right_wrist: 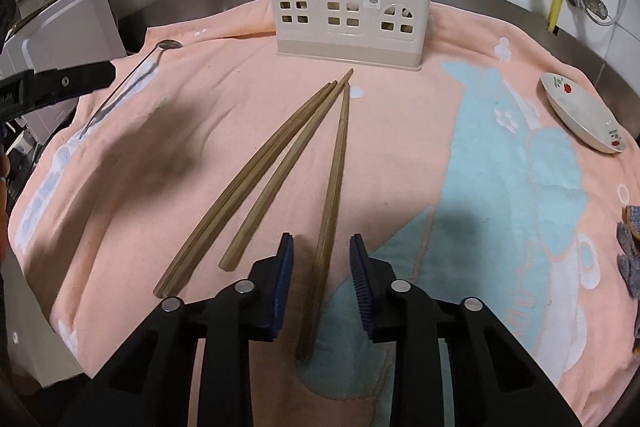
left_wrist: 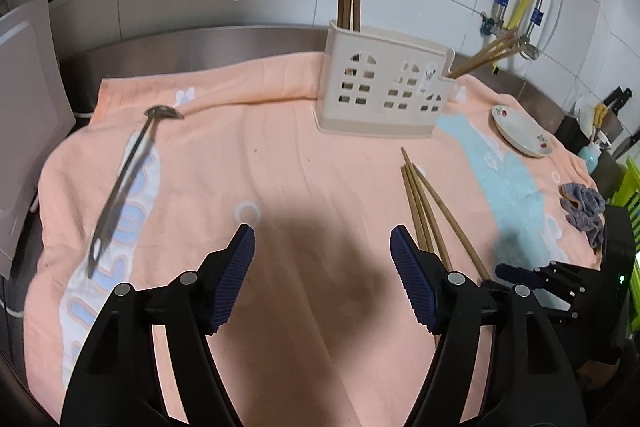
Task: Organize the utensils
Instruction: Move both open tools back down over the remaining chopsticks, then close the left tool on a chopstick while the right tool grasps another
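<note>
We have four loose wooden chopsticks [right_wrist: 280, 163] lying on the peach towel [right_wrist: 400, 131] that covers the tabletop, fanned with their tips toward the cream utensil holder [right_wrist: 348, 11] at twelve o'clock. The rightmost chopstick [right_wrist: 332, 195] runs almost straight from twelve to six, and its thick end lies between the blue pads of our right hand-held gripper [right_wrist: 322, 283]. That gripper is open at a moderate width, pads either side of the stick without touching it, holding nothing. It is clearly the nearer one. We judge the next move is to close on this stick. Our left hand-held gripper [left_wrist: 322, 275] hangs wide open and empty, the chopsticks at its two o'clock and a metal spoon [left_wrist: 124, 183] at ten o'clock.
</note>
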{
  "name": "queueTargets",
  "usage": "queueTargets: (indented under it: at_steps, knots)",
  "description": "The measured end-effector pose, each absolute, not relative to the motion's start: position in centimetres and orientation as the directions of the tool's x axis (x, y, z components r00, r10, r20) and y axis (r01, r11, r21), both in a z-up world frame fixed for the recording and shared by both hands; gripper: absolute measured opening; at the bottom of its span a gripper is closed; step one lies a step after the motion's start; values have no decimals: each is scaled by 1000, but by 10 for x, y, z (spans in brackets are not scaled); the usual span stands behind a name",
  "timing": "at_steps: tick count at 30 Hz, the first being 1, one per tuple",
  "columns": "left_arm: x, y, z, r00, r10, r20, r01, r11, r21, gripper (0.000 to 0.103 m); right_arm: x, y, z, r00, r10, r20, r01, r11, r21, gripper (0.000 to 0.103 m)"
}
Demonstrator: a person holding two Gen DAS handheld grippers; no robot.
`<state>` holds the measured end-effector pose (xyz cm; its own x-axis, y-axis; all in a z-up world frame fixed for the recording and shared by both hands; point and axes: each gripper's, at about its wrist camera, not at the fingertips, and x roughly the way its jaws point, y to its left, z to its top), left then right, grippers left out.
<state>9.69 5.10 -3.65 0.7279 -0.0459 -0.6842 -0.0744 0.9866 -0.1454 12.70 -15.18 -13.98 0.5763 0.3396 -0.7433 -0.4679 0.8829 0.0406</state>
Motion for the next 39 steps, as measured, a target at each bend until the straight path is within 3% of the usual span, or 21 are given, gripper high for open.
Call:
queueTargets:
  at_steps: [12,27,39]
  knots:
    - [96,42,-53,696,-67,-715,-62,986,-153,70,126,-148,-145,592,296,-750,-465,885,-17,9]
    - [107,-5,-87,610,-142,-780,16,986,-167,70,132,-175,-144,619,264,-739,-421,907,-28,7]
    - [120,-27,-103,562,-101,-821,11,993,-115,70,132,-182,-148,613,290,-735,-428,904,0,7]
